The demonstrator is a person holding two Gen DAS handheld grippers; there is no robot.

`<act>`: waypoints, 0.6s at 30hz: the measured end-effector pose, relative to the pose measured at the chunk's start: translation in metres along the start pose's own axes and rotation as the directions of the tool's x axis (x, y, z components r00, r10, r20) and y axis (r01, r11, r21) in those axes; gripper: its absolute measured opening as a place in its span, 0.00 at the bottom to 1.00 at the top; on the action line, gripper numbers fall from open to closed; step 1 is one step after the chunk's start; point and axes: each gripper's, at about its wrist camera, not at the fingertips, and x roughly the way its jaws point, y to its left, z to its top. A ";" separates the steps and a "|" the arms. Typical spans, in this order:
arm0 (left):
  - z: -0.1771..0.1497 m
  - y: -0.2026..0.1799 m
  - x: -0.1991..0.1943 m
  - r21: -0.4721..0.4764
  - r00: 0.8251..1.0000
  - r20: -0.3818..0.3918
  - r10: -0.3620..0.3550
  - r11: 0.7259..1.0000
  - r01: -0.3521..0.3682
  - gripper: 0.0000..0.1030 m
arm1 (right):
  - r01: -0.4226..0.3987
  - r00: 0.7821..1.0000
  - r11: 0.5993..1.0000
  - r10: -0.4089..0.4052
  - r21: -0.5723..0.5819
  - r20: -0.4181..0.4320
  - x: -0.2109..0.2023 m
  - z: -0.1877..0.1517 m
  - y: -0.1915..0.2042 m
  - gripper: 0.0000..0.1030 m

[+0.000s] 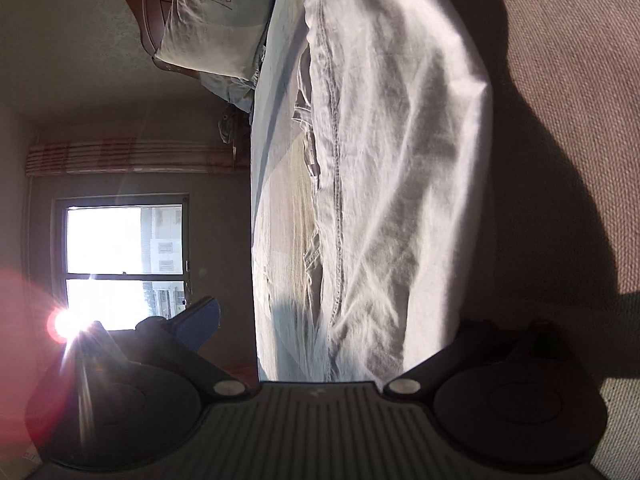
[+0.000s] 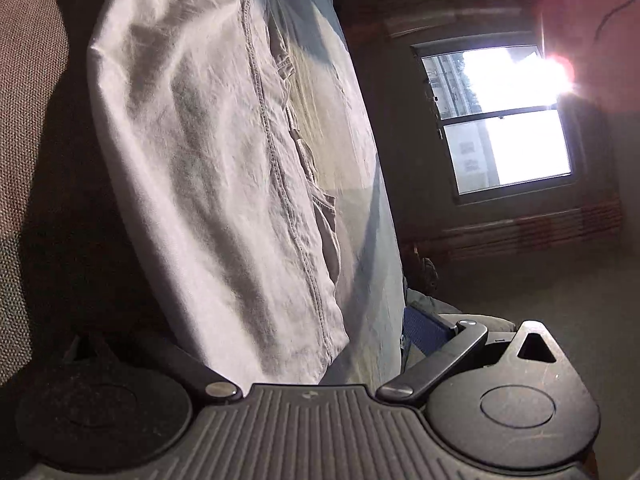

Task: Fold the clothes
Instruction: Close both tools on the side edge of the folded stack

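White garment (image 1: 400, 160) on bed (image 1: 276, 200) (window (image 1: 124, 264) glare)

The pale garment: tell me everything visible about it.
The pale garment is off-white, thin, creased woven cloth with a double-stitched seam running its length. It lies spread over a bed sheet, one edge beside brownish woven fabric, sunlit with heavy shadow alongside. In both wrist views it reaches down to the tool bodies; whether either tool grips it cannot be seen.
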 end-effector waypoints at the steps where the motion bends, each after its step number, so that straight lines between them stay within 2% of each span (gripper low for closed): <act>1: -0.003 0.001 0.003 0.001 1.000 -0.003 -0.006 1.000 0.006 0.99 | -0.004 1.000 1.000 0.004 0.001 0.002 0.001 -0.001 -0.001 1.00; 6: -0.010 0.002 0.011 -0.018 0.999 -0.045 -0.013 1.000 0.012 0.99 | -0.043 0.999 0.999 0.043 0.025 -0.018 0.010 -0.010 -0.007 1.00; 7: -0.010 0.000 0.011 -0.009 0.999 -0.039 -0.007 1.000 0.007 0.97 | -0.045 0.999 0.999 0.046 0.029 -0.022 0.013 -0.010 -0.008 1.00; 9: -0.009 -0.005 0.006 0.017 0.999 -0.023 -0.027 0.999 0.027 0.87 | -0.034 0.999 0.999 0.034 0.030 -0.026 0.014 -0.009 -0.006 1.00; 11: -0.008 -0.011 0.004 0.028 0.998 -0.013 -0.064 0.998 0.064 0.62 | -0.026 0.999 0.999 0.027 0.031 -0.030 0.013 -0.009 -0.004 0.96; 12: -0.008 -0.013 0.004 0.024 0.997 -0.014 -0.082 0.996 0.082 0.55 | -0.035 0.999 0.999 0.036 0.031 -0.028 0.014 -0.009 -0.003 0.91; 14: -0.008 -0.019 0.005 0.012 0.994 -0.023 -0.104 0.994 0.104 0.29 | -0.054 0.998 0.998 0.055 0.027 -0.025 0.011 -0.009 0.001 0.81; 15: -0.008 -0.023 0.004 0.009 0.993 -0.028 -0.111 0.994 0.111 0.22 | -0.063 0.998 0.998 0.064 0.024 -0.023 0.010 -0.009 0.004 0.75; 16: -0.007 -0.027 0.004 0.011 0.992 -0.035 -0.119 0.993 0.119 0.05 | -0.072 0.997 0.997 0.073 0.021 -0.023 0.008 -0.008 0.006 0.72; 17: -0.006 -0.030 0.004 0.008 0.993 -0.040 -0.116 0.993 0.116 0.00 | -0.081 0.996 0.997 0.081 0.016 -0.026 0.007 -0.008 0.009 0.64; 18: -0.006 -0.032 0.004 0.004 0.993 -0.043 -0.109 0.994 0.109 0.00 | -0.089 0.996 0.996 0.089 0.010 -0.030 0.006 -0.007 0.012 0.57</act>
